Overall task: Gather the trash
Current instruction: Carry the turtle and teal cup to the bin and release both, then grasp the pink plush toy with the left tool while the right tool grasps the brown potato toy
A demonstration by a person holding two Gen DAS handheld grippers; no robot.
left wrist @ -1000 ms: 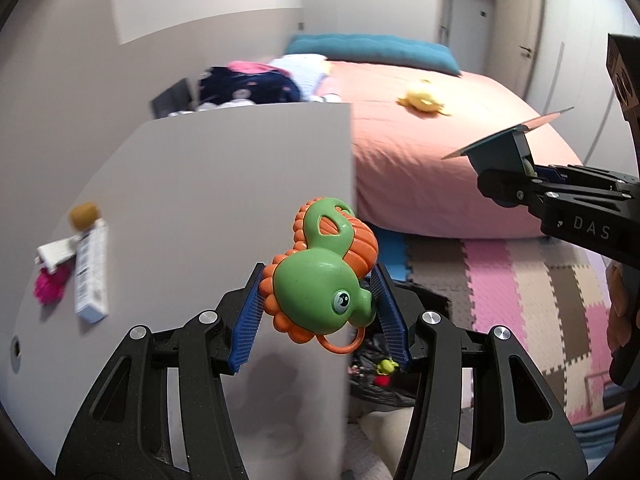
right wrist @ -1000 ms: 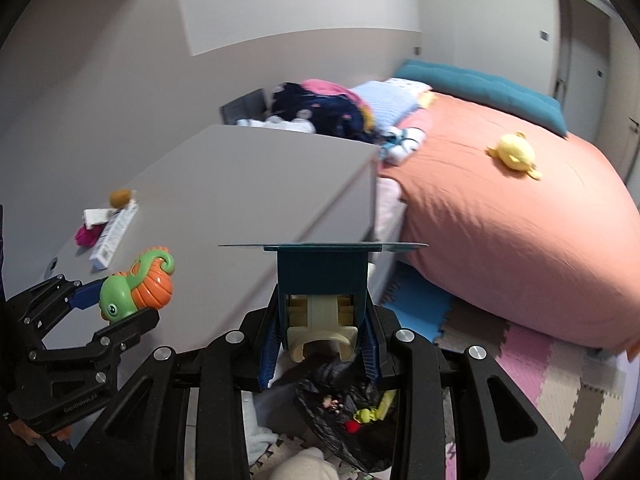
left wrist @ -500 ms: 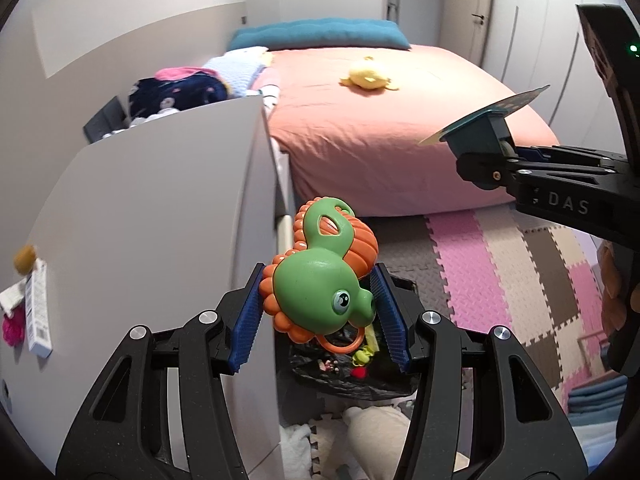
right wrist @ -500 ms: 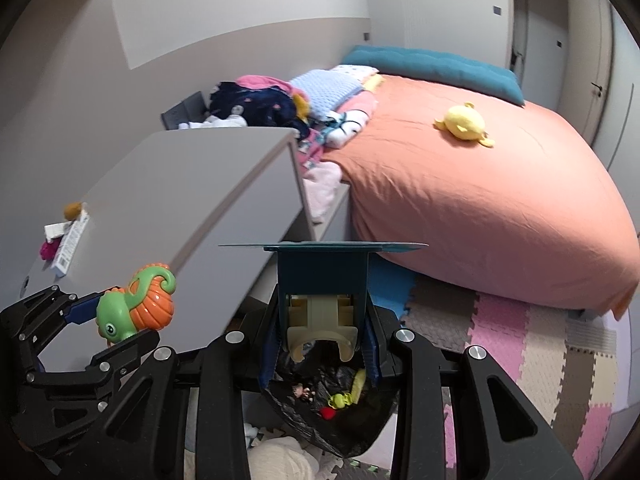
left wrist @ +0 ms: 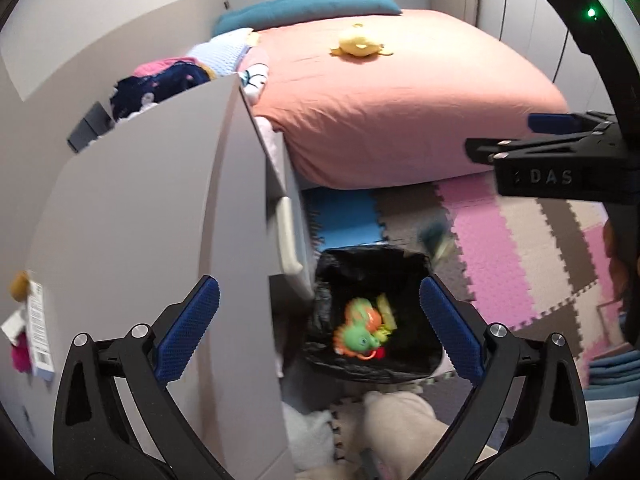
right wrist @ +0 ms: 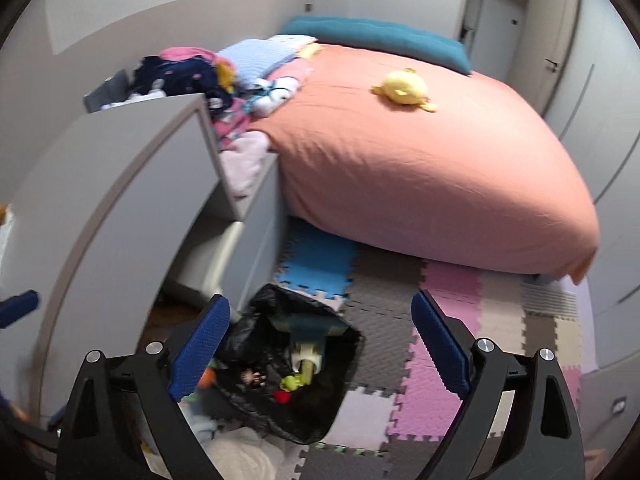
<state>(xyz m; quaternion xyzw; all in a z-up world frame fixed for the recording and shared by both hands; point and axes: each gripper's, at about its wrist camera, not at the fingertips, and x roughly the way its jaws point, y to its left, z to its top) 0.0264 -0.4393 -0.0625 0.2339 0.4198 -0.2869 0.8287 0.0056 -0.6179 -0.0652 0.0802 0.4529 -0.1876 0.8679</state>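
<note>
Both sets of fingers are standing spread with nothing between them, having just been opening. Left gripper (left wrist: 319, 322) is hanging over the black trash bag (left wrist: 400, 364); green-and-orange toy (left wrist: 360, 330) is lying inside it, at 12 o'clock from the fingers, probably released on purpose. Right gripper (right wrist: 320, 344) is framing the same bag, where the teal card package (right wrist: 306, 326) is dropping in at its 12 o'clock. Grey bench (left wrist: 140, 220) at 10 o'clock is carrying more small litter (left wrist: 38, 324); bed (right wrist: 420, 160) beyond.

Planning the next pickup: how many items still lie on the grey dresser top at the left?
3 visible: a white barcoded box, a pink thing beside it, and a mustard ball behind. The frame edge may hide more.
</note>
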